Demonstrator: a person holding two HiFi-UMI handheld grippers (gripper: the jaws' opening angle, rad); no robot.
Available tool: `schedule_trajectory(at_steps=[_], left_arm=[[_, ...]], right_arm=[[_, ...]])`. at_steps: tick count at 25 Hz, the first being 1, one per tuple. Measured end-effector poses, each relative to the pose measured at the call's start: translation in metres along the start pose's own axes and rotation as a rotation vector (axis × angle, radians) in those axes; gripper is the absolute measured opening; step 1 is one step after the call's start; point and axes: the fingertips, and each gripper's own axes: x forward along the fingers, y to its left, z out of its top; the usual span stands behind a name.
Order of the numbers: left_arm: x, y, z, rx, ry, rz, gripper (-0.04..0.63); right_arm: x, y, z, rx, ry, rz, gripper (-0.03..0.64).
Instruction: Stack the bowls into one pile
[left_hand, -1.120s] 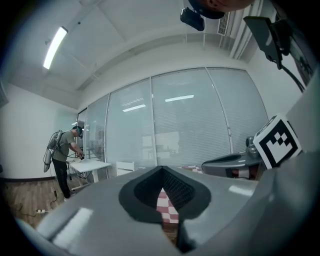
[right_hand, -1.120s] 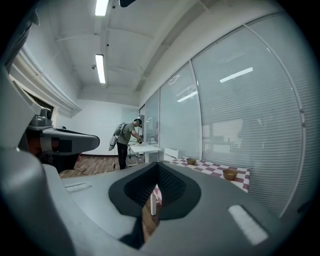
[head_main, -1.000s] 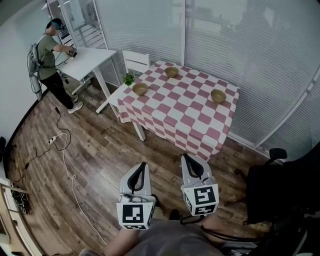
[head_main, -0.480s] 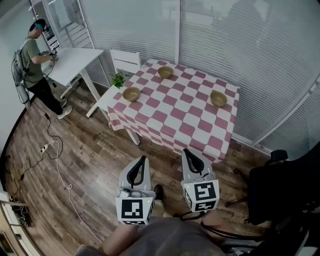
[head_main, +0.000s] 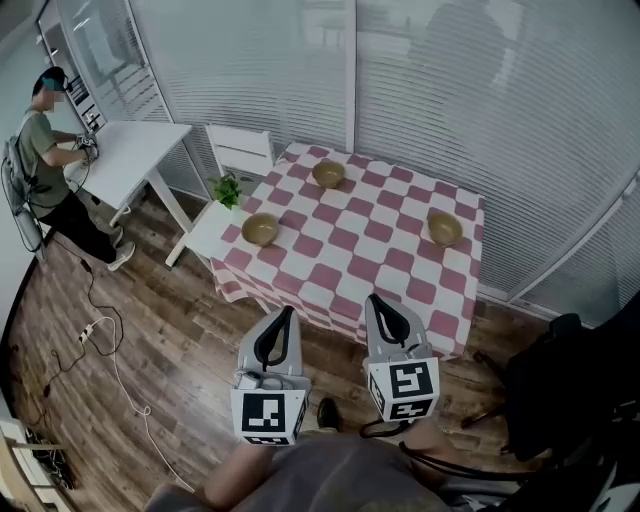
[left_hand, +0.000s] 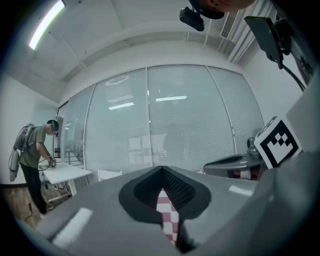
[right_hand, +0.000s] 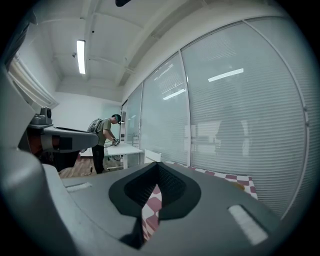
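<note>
Bowls, three in all, stand well apart on the checked table: the upper bowl above the centre of the frame, the left bowl close to the table's left border, and the right bowl right of centre. The left gripper and the right gripper hang at the near table edge, jaws together and empty. In my judgement, jaws not opened in time would push a bowl; the left bowl could slide off.

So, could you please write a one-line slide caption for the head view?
Left tool and right tool, shut and empty, face a checkered table with three unstacked bowls.
</note>
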Motion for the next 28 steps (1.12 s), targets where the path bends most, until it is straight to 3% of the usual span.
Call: schedule_trajectory(at_steps=[12, 19, 28], left_arm=[[0.067, 0.041, -0.013, -0.015, 0.009, -0.079, 0.0], [0.1, 0.044, -0.02, -0.034, 0.03, -0.107, 0.0], [0.156, 0.056, -0.022, -0.023, 0.045, -0.09, 0.0]], right_arm=[[0.067, -0.009, 0.006, 0.005, 0.014, -0.068, 0.026], [0.092, -0.031, 0.006, 0.007, 0.024, -0.1, 0.026], [0.146, -0.058, 0.007, 0.022, 0.028, -0.076, 0.026]])
